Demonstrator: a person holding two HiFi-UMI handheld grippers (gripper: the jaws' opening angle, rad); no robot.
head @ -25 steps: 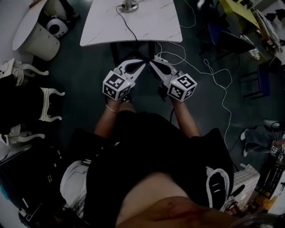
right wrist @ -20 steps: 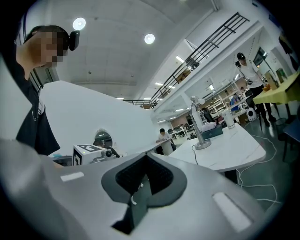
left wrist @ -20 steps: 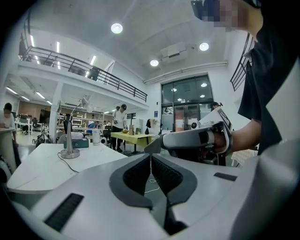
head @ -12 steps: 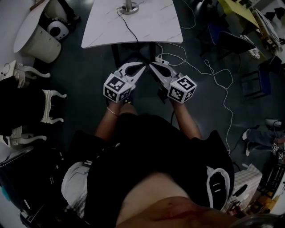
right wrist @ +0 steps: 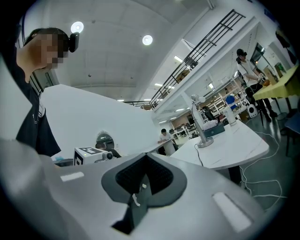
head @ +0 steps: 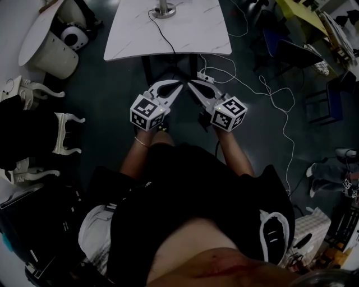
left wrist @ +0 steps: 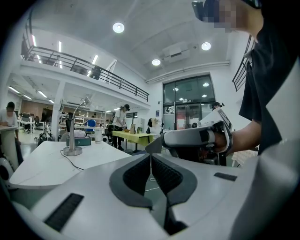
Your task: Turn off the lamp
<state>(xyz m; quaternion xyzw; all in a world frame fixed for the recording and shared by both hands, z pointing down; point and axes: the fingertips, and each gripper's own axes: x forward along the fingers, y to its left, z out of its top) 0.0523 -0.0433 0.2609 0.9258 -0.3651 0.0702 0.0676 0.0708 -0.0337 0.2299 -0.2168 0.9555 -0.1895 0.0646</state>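
Observation:
The lamp (left wrist: pixel 72 140) is a thin metal stem on a round base. It stands at the far side of a white marble table (head: pixel 190 33), and its base (head: pixel 164 9) shows at the head view's top edge. A black cord (head: pixel 161 35) runs from the base across the tabletop. My left gripper (head: pixel 181 84) and right gripper (head: pixel 189 83) hover side by side in front of the table's near edge, tips almost touching. Both are shut and empty. The lamp (right wrist: pixel 200 129) stands well beyond the right gripper (right wrist: pixel 144 158), and also far from the left gripper (left wrist: pixel 150 157).
White carved chairs (head: pixel 59 132) and a round white table (head: pixel 39 31) stand at the left. White cables (head: pixel 275 101) trail over the dark floor at the right, near a dark chair (head: pixel 297 53) and a yellow table (head: pixel 303 14). People work in the background (left wrist: pixel 123 123).

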